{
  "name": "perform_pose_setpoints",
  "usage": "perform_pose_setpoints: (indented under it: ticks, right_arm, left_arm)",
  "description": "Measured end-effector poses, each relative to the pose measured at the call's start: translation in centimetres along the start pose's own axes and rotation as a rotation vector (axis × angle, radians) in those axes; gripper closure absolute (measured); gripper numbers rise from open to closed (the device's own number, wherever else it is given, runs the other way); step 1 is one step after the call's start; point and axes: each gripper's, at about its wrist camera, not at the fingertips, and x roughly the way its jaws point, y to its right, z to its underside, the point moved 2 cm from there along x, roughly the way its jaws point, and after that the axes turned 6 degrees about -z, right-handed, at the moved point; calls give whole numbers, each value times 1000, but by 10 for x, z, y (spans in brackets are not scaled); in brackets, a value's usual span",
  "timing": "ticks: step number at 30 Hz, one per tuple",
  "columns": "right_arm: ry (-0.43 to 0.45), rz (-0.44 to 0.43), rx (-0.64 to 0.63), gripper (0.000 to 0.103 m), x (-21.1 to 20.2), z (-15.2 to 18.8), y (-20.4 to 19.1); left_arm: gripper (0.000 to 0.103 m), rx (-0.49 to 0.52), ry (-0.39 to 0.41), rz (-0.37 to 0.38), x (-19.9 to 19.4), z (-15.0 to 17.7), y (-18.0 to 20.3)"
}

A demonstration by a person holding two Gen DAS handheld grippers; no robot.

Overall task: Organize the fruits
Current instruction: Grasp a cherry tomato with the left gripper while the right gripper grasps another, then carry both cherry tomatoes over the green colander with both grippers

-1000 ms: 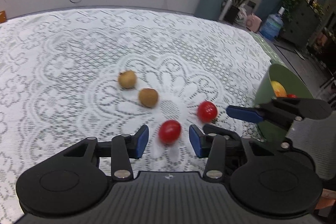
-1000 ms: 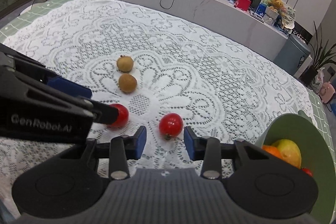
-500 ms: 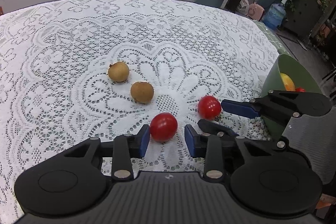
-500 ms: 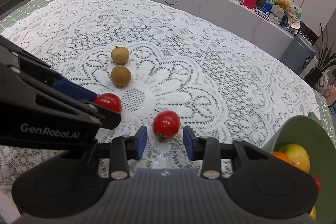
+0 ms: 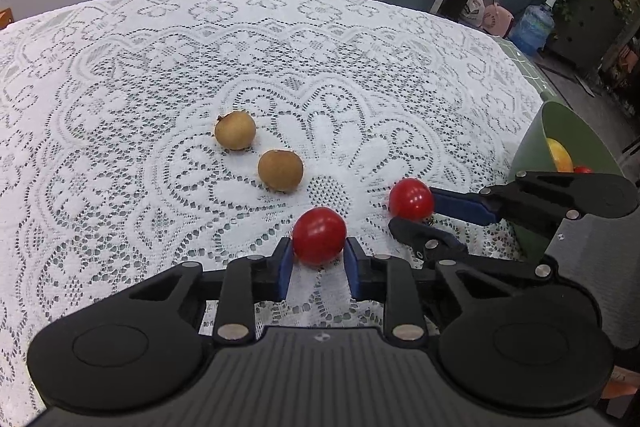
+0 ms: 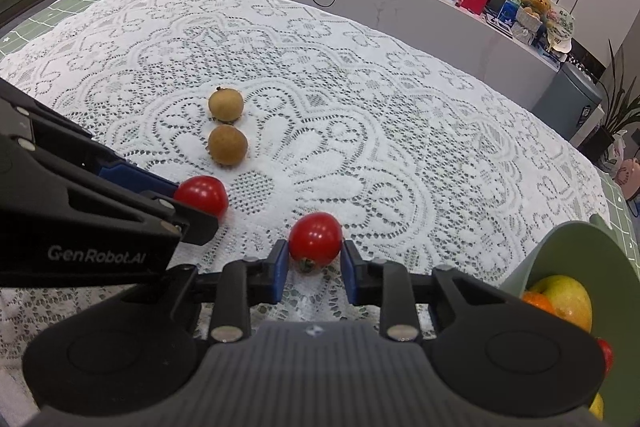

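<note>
Two red tomatoes and two brown round fruits lie on a white lace tablecloth. My left gripper [image 5: 318,259] has its blue pads against the sides of one tomato [image 5: 319,240], which rests on the cloth. My right gripper [image 6: 313,261] is shut the same way on the other tomato [image 6: 315,240], also seen in the left wrist view [image 5: 411,198]. The left gripper's tomato shows in the right wrist view [image 6: 201,194]. The brown fruits [image 5: 235,130] [image 5: 280,170] sit apart, farther out.
A green bowl [image 6: 560,251] holding yellow, orange and red fruit stands at the table's right edge, close to the right gripper; it also shows in the left wrist view [image 5: 548,131]. A white counter with boxes and cables runs behind the table.
Both grippers have moved forward around their tomatoes and narrowed until the pads touch them. The tomatoes remain on the cloth.
</note>
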Motion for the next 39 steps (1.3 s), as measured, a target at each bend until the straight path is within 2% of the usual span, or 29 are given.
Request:
perform_pose_setpoints:
  ticks: [13, 23, 33, 39]
  right_arm:
    - [34, -19, 1, 79, -37, 10, -14]
    - [103, -12, 42, 79, -79, 18, -12]
    - [189, 33, 146, 79, -118, 26, 13]
    - [220, 84, 234, 79, -137, 38, 40]
  left_arm:
    - [73, -14, 41, -3, -34, 11, 0]
    - [73, -3, 114, 14, -70, 9, 13]
    - [73, 75, 184, 58, -96, 2, 46]
    - [73, 160, 203, 86, -101, -2, 76]
